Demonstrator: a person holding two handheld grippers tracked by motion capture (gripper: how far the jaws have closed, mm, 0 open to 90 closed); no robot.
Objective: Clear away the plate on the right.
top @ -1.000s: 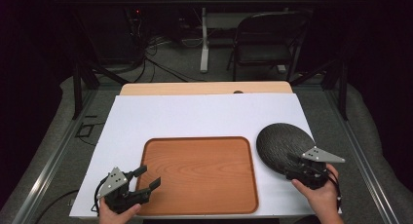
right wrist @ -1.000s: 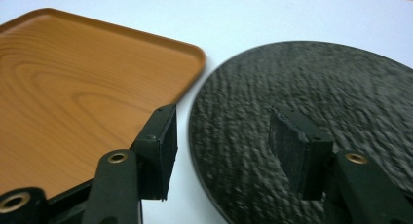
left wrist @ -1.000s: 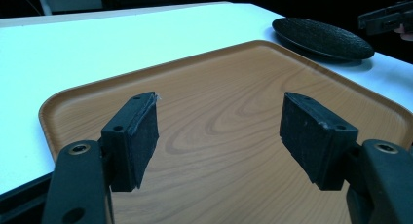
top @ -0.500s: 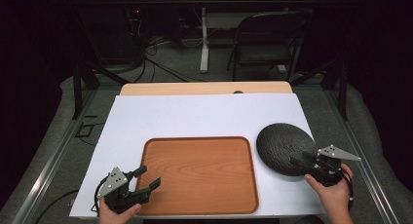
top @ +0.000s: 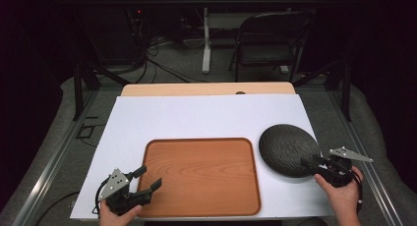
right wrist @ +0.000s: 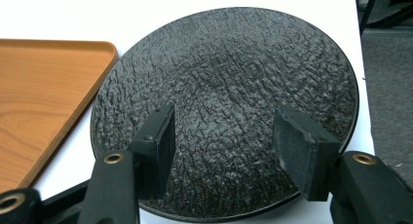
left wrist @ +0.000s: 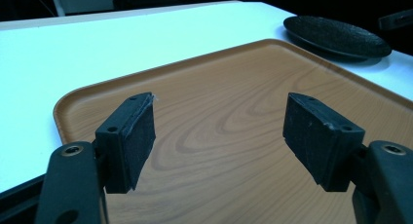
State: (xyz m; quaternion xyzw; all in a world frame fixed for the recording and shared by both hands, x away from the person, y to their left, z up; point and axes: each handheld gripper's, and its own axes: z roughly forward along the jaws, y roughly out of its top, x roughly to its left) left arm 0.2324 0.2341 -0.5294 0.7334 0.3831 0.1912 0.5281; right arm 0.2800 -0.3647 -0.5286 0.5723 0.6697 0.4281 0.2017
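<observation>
A brown wooden tray [top: 201, 174] lies empty on the white table cover, near the front edge. To its right sits a round black textured plate [top: 289, 149], also empty. My left gripper [top: 147, 179] is open at the tray's front left corner, its jaws over the tray's surface [left wrist: 229, 117] with nothing between them. My right gripper [top: 314, 163] is open at the plate's near right rim; in the right gripper view its jaws hover over the plate [right wrist: 229, 87] and hold nothing.
The white cover [top: 206, 118] is bare behind the tray, with a strip of wooden tabletop [top: 206, 89] at the far edge. A folding chair [top: 268, 42] and floor cables stand beyond the table. The table's right edge runs close beside the plate.
My right gripper has drawn back to the right, from over the plate's near part to its right rim. The plate, tray and left gripper stay where they were.
</observation>
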